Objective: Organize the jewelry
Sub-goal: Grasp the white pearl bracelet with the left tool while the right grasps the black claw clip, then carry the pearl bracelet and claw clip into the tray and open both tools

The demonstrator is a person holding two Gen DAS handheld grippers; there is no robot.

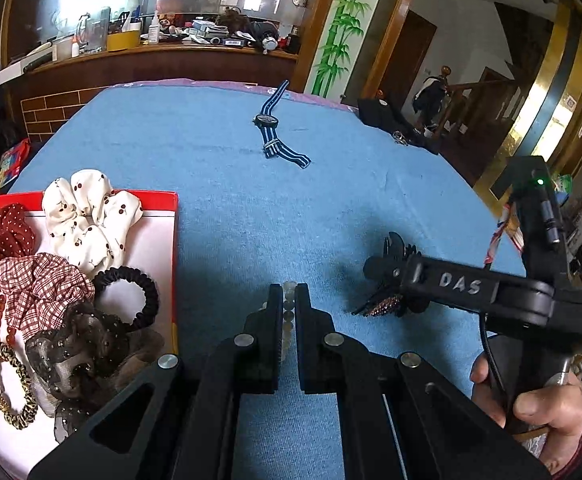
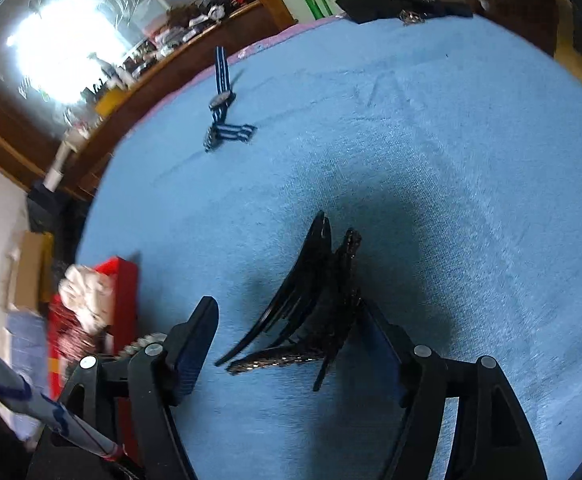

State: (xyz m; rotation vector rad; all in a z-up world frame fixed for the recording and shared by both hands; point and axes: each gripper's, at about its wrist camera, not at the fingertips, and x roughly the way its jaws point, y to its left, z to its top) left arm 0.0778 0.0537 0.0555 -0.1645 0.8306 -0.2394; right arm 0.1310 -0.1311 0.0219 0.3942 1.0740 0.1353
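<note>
Bead bracelet [image 1: 288,320] mostly hidden btwn fingers.

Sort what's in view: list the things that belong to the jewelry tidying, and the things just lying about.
Part of the job:
red tray with scrunchies
bead bracelet in the left gripper
black hair claw between the right gripper's fingers
striped watch

Lying about:
black cloth at the table's far edge
cluttered counter behind
</note>
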